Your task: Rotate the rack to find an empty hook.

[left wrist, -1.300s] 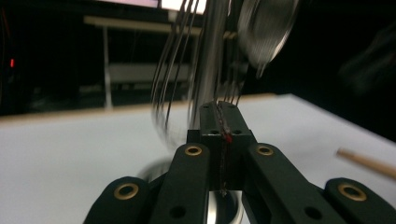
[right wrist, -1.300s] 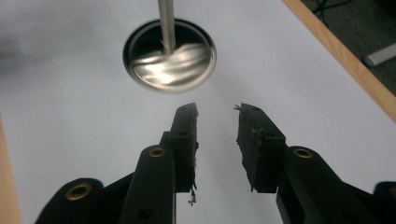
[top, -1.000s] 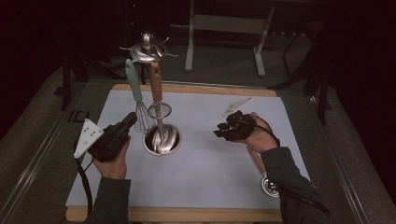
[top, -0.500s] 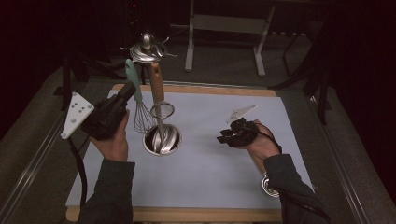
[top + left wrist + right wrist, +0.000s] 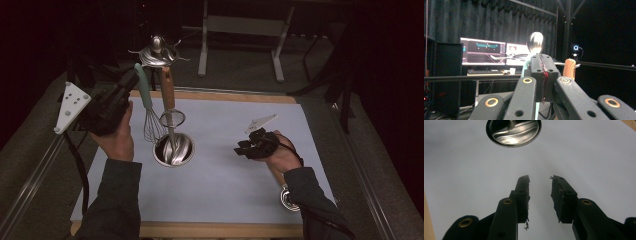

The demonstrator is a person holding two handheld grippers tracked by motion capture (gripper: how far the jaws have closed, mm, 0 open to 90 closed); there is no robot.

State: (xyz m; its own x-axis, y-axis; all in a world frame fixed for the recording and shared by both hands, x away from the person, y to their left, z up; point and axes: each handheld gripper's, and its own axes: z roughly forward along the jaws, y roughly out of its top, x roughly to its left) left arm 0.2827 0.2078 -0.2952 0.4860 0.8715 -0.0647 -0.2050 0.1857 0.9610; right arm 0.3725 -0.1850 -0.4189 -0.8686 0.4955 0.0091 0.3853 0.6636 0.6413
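Clenching the whisk's mint handle at the rack's nine o'clock, the left gripper unhooks it — right gripper waits released.

The left gripper is raised and points away from the person, its jaws pressed flat together. The right gripper hangs low, angled down and toward the left one — its jaws stand apart, nothing between them.
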